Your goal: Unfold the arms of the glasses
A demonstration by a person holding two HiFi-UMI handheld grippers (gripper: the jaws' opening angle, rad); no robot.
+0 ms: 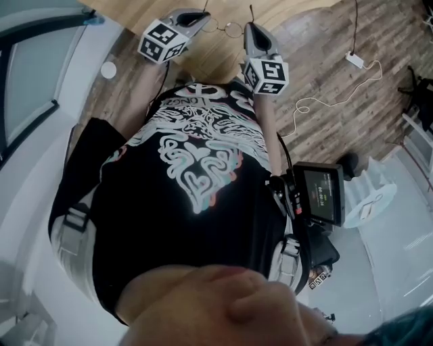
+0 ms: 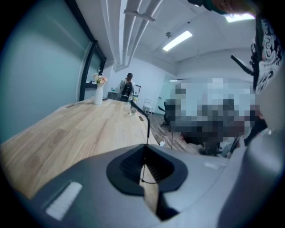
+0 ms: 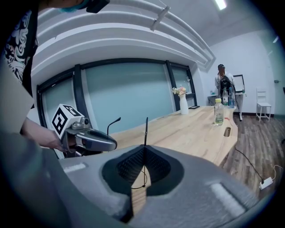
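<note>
Thin wire glasses [image 1: 232,29] with round lenses hang between my two grippers, above the near edge of the wooden table [image 1: 223,51]. My left gripper [image 1: 200,17] is shut on one arm of the glasses [image 2: 147,129], which rises as a dark wire from between the jaws. On the other side, my right gripper [image 1: 251,32] is shut on the second arm [image 3: 146,131], which also stands up from its closed jaws. In the right gripper view the left gripper [image 3: 91,140] shows at the left, with its marker cube. The lenses are hidden in both gripper views.
The long table [image 2: 67,133] carries a white vase with flowers [image 2: 98,92] and a glass [image 2: 132,109]; a plastic bottle [image 3: 218,111] stands farther along. A person [image 2: 128,88] stands at the far end. A power strip [image 1: 354,59] with its cable lies on the floor.
</note>
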